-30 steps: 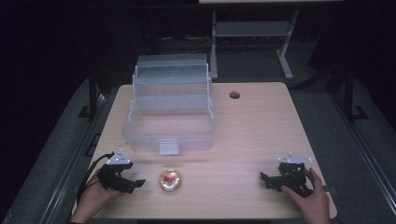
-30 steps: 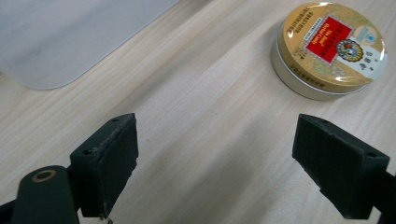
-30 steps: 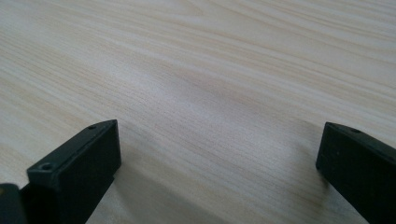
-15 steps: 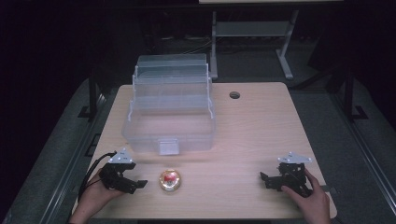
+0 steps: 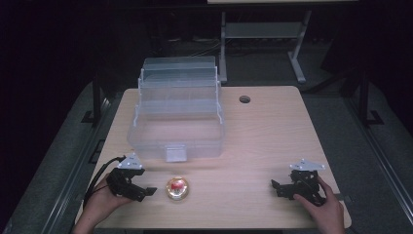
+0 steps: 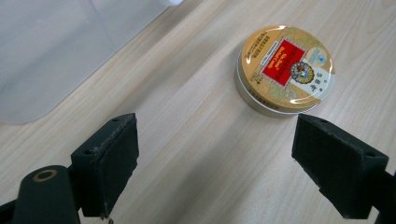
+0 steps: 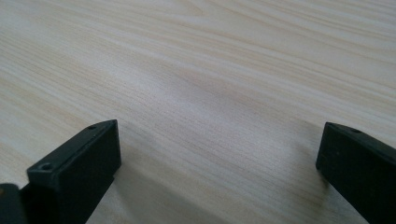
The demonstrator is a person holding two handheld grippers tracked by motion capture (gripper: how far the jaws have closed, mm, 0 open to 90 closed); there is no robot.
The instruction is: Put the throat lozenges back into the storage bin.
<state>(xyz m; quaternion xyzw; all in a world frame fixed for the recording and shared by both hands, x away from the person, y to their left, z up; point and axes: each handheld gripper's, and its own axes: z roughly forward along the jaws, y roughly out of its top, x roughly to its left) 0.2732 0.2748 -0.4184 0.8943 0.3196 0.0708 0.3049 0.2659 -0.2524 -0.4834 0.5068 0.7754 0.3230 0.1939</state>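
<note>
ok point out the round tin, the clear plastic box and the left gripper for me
round tin (image 6: 285, 67), left gripper view, on the red label of its lid
clear plastic box (image 5: 175, 152), high view, on its front latch
left gripper (image 5: 148, 191), high view, midway between its open jaw tips

Ahead of the left gripper, whose jaws stand wide apart, bare light wooden counter runs up to the round gold tin with a red label, which lies just beyond the jaws' tips, nearer the right one. Off past the left jaw the clear plastic tiered storage box walls that side. The right gripper, jaws spread, faces open wood between and beyond them.
</note>
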